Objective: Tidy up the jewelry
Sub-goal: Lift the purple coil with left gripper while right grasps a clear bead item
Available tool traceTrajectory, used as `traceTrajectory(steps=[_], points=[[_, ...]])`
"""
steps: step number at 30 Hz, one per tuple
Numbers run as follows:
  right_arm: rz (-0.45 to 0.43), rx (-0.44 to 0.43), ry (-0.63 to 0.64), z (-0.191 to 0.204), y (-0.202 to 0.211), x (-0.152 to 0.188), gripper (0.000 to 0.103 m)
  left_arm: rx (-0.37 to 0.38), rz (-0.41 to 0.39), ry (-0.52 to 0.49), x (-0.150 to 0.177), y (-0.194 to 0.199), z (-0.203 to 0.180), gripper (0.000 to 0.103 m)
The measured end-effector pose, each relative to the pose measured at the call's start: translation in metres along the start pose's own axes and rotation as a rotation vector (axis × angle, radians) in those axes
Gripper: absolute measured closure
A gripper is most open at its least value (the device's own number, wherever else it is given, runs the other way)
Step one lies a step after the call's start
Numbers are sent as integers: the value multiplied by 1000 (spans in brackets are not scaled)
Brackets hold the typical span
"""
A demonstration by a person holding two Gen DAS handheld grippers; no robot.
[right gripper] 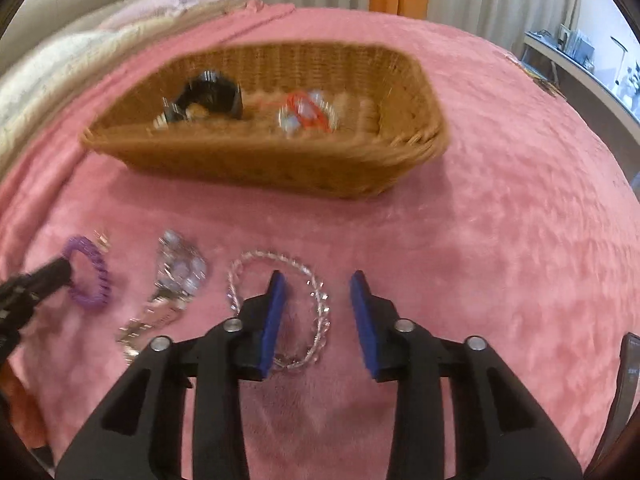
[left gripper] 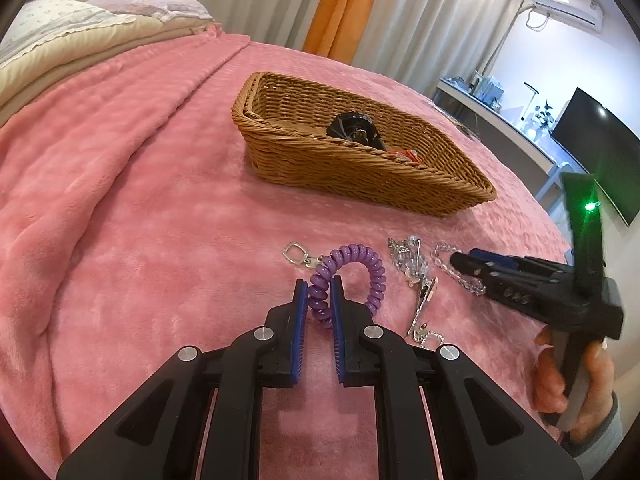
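The left claw [left gripper: 320, 294] is clamped on the purple coil bracelet [left gripper: 352, 276], which lies on the pink bed [left gripper: 140, 200] in front of the basket [left gripper: 360, 172]. The right claw [right gripper: 318, 292] stands apart over the clear bead bracelet [right gripper: 316, 304].

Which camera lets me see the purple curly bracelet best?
The left wrist view. There the purple coil bracelet is sharp and close, pinched between the left gripper pads. In the right wrist view it sits small and blurry at the left edge, partly behind that gripper.
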State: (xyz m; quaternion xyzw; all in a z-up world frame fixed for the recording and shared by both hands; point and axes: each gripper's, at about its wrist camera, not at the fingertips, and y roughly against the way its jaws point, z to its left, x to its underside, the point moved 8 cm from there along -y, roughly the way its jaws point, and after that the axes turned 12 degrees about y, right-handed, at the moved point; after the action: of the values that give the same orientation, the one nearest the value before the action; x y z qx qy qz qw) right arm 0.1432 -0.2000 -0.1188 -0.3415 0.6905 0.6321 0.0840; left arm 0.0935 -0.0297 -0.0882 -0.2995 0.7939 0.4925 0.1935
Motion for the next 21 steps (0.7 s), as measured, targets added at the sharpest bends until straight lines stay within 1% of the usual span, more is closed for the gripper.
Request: traceTrajectory(steps=[1, 2, 4, 8, 13, 15, 18, 19, 21], points=[[-3, -8, 20, 5, 1, 0, 92, -1, -1, -2, 0, 0, 0, 93], [-9, 0, 49, 11, 4, 0, 97, 0, -1, -3, -1, 0, 0, 93], [-19, 14, 75, 17, 8, 1, 97, -2, -5, -7, -1, 0, -1, 94], [-80, -77, 18, 20, 31, 1, 97, 0, -26, -12, -2, 4, -4, 94], [-141, -126, -1, 24, 66, -9, 97, 6, -62, -23, -8, 15, -11, 94], [-165, -132, -1, 23, 82, -15, 97, 23, -69, -21, -12, 21, -16, 94], [-197, -136, -16, 18, 98, -28, 97, 36, -106, -33, -23, 39, -27, 94], [-211, -145, -25, 15, 105, -33, 97, 48, -124, -36, -31, 49, -33, 94], [-234, -134, -26, 10, 114, -44, 97, 58, -145, -46, -43, 59, -39, 94]])
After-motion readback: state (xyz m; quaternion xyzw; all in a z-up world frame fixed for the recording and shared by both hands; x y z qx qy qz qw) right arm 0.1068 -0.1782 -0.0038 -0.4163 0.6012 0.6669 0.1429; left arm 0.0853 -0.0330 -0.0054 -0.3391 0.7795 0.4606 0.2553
